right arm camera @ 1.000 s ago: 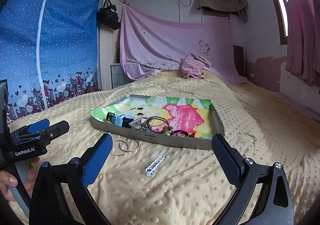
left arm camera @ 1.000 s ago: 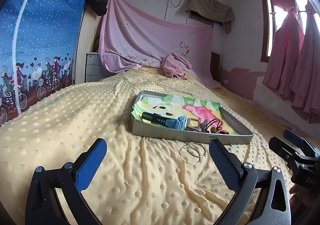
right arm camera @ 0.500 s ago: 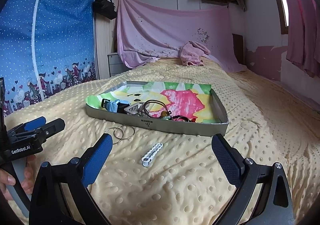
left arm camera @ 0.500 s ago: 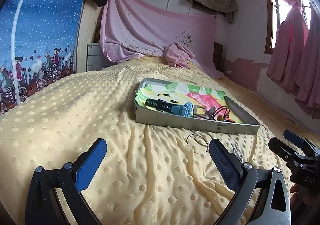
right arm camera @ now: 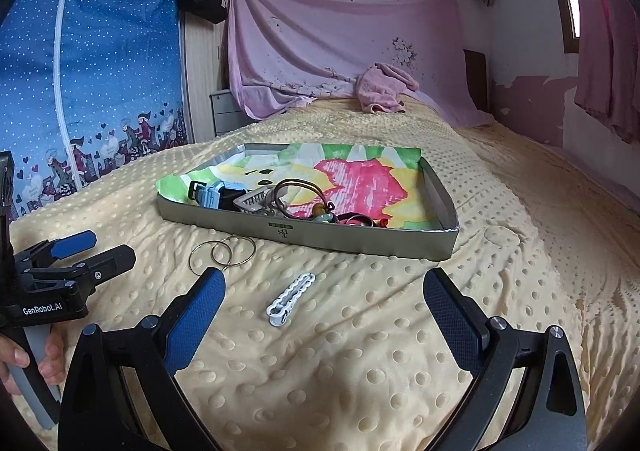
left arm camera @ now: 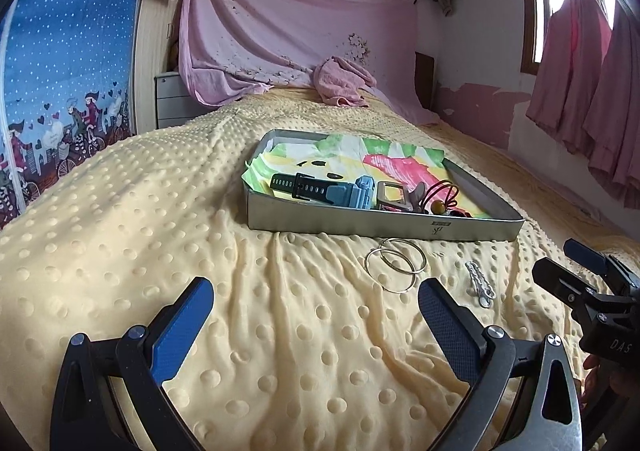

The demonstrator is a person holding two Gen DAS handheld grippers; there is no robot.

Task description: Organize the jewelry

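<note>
Jewelry lay partly in the metal tray (right arm camera: 320, 239) on the bed (right arm camera: 400, 331); hoop rings (right arm camera: 222, 251) and a white clasp (right arm camera: 290, 297) sat before the tray. Only the right view showed "GenRobot.AI" on the left gripper (right arm camera: 94, 249); the left view showed "DAS" on the right gripper (left arm camera: 568, 267). Both jaws stood spread, empty.

hoops (right arm camera: 222, 253): overlapping, flat | clip (right arm camera: 290, 299): beside | tray (right arm camera: 312, 237): jewelry inside

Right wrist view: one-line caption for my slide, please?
Open right gripper hovers over a white clasp on the yellow blanket, hoop rings and jewelry tray beyond.
</note>
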